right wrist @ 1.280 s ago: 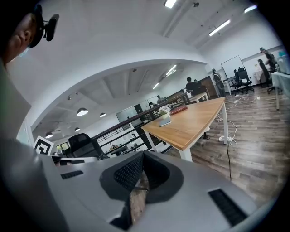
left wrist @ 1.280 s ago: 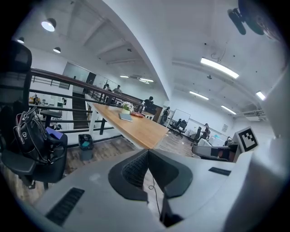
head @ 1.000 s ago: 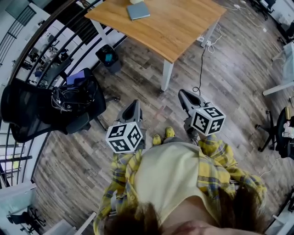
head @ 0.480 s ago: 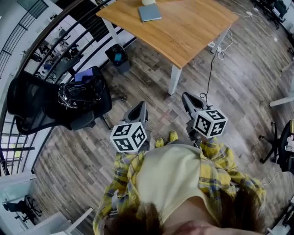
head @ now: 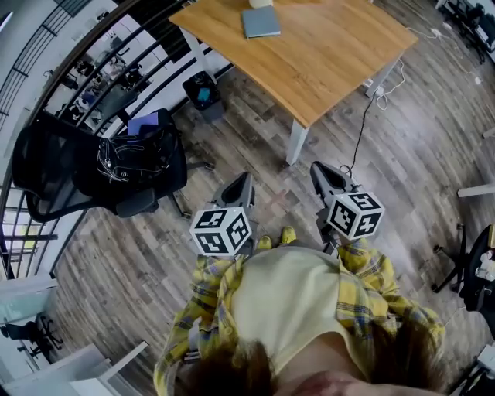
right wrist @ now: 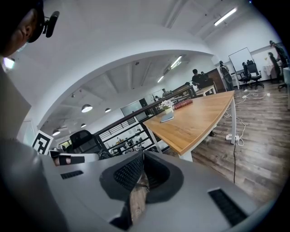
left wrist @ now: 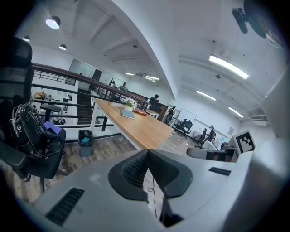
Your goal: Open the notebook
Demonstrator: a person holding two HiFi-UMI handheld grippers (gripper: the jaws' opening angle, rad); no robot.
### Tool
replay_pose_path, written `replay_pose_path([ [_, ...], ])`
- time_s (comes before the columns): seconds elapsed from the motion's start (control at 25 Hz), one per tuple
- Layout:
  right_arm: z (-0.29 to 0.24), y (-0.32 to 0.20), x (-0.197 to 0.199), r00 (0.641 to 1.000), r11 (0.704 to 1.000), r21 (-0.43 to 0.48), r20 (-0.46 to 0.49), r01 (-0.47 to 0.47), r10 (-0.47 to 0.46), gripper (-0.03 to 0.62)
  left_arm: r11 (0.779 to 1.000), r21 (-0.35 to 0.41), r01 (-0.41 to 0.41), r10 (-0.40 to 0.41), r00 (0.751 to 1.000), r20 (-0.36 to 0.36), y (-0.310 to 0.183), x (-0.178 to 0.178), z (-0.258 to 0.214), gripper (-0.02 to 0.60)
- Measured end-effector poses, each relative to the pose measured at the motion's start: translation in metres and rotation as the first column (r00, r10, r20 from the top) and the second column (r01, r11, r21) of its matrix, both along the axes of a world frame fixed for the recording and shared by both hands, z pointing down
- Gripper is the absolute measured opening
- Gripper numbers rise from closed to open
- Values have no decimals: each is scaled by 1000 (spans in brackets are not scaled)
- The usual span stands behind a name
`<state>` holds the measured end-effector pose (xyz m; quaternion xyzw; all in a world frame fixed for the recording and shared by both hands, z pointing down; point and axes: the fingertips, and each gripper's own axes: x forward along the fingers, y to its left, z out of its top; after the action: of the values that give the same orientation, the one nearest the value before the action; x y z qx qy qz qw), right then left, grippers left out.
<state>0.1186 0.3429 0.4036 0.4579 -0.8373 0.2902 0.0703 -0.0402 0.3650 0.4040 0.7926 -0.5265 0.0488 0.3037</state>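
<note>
Head view: closed notebook [head: 261, 22] lying flat at the far end of the wooden table [head: 325, 54], well apart from the left gripper [head: 246, 178] and right gripper [head: 317, 167], both with jaws pressed together on nothing; likely light, thin, floppy-covered, best lifted by the cover's free edge.

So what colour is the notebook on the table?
The notebook is greyish blue, clearest in the head view.

Table [head: 332, 54] top: smooth light wood, white legs. Floor [head: 418, 131]: matt grey-brown wood planks. Chair [head: 46, 170], far left: black mesh back.
</note>
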Motion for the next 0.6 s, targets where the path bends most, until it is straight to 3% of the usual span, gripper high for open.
replay_pose_path([
  [0.2, 8, -14, 9, 1000, 1000, -10, -4, 18, -18, 66, 1000, -10, 3, -2, 1000, 13, -10, 13, 3, 9],
  [0.6, 11, -39, -3, 1000, 999, -18, 4, 31, -31, 66, 1000, -12, -2, 3, 999, 35, -37, 6, 5, 9],
])
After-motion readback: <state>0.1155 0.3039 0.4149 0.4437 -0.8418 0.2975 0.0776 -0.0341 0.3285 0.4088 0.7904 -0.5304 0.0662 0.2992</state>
